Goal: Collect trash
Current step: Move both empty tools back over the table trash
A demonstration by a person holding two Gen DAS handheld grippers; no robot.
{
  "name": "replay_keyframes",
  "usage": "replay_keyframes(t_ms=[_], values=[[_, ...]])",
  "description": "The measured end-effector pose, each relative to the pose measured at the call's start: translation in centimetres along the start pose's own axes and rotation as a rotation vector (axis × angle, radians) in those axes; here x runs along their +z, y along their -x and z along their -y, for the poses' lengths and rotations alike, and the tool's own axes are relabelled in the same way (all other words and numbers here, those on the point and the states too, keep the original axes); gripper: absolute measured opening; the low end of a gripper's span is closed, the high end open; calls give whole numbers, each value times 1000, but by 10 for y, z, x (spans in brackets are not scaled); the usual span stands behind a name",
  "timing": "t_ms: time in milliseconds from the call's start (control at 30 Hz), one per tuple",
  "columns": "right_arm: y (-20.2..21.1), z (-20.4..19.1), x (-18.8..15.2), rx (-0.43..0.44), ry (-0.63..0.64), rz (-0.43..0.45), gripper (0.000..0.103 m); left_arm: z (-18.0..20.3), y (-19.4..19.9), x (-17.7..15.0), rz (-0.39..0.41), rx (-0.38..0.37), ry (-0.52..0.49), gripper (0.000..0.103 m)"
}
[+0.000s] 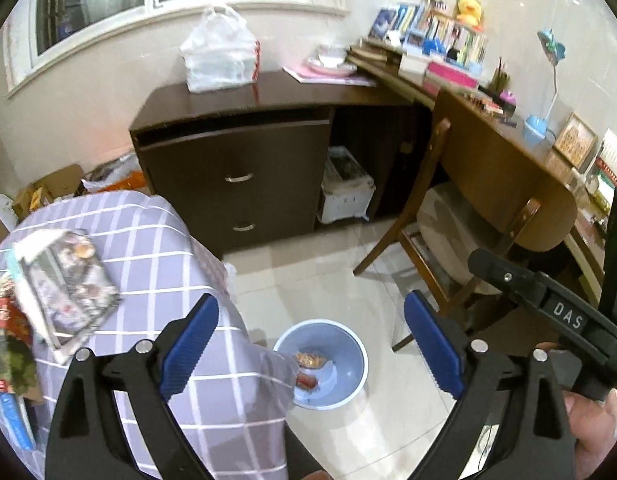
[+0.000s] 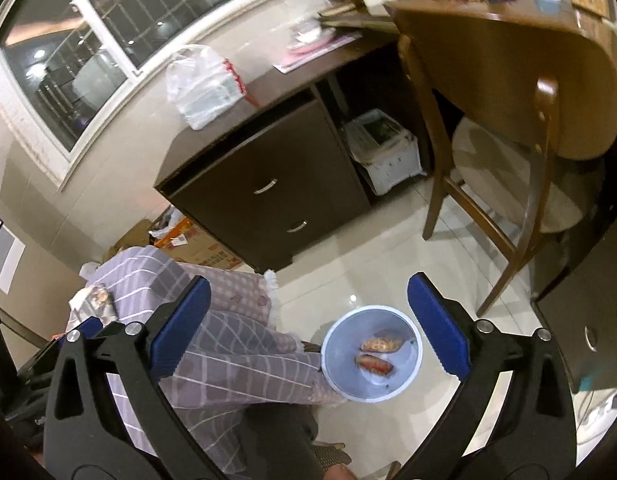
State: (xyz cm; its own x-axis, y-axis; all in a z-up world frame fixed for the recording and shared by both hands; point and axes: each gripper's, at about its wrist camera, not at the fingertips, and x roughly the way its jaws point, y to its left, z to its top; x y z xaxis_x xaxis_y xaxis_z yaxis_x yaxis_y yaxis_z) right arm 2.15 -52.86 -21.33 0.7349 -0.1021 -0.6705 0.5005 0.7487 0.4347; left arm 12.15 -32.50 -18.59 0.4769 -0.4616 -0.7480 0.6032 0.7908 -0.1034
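Both the left gripper [image 1: 310, 344] and right gripper [image 2: 308, 326] have fingers spread wide, empty, above the blue bin [image 2: 408, 380] holding two wrappers [image 2: 378, 354].

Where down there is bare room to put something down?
Bare tile floor lies between the dark drawer cabinet, the wooden chair and the blue bin. The checked bedspread is crowded at its left with magazines; the desk is cluttered.

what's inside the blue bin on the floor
Two wrappers lie in the blue bin: an orange-patterned wrapper and, beside it, a red wrapper. From the left wrist view, the checked cloth covers the bin's near left edge.
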Motion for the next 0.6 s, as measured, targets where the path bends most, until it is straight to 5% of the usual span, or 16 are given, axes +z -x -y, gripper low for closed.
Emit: replay_keyframes(t_ms=[600], values=[[27, -124, -16, 105, 200, 19, 97, -83, 98, -27, 134, 105, 91, 94]])
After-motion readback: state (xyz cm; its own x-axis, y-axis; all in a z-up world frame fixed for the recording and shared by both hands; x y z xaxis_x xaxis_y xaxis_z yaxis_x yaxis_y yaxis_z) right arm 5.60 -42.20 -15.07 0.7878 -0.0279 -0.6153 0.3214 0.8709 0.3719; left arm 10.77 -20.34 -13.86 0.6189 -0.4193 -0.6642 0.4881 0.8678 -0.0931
